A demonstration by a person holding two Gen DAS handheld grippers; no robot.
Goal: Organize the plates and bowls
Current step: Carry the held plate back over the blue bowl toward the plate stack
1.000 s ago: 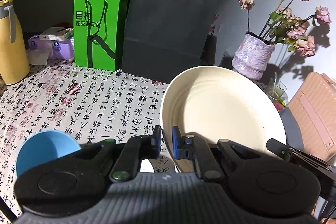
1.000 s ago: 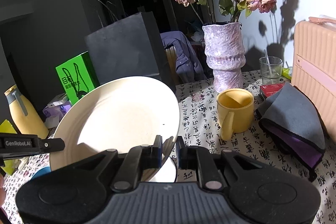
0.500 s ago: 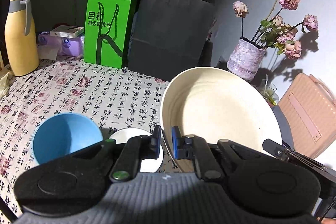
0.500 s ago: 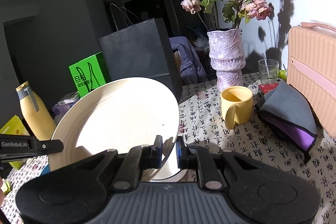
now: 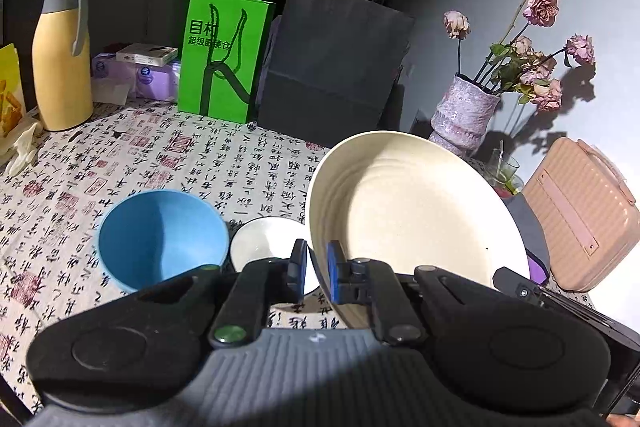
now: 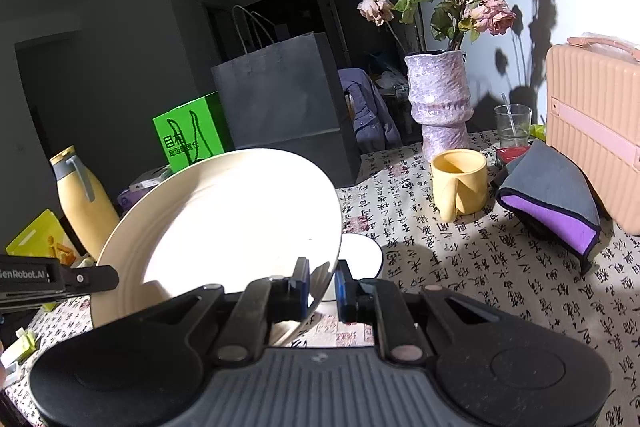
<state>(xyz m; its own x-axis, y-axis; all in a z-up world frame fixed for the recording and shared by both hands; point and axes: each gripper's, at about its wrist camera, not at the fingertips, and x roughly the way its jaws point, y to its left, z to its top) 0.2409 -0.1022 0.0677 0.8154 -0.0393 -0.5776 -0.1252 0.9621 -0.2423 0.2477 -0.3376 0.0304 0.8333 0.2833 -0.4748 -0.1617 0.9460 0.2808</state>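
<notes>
On the table, a calligraphy-print tablecloth [image 5: 200, 163] lies under everything. You carry the cream plate [image 5: 412, 211] tilted in the air: the left gripper [image 5: 316, 267] and the right gripper [image 6: 322, 283] each pinch one side of its rim, probably to keep it steady. Below wait the blue bowl [image 5: 160, 235] and the small white bowl [image 5: 268, 243]. The green bag [image 5: 224, 55] shows "目村".
</notes>
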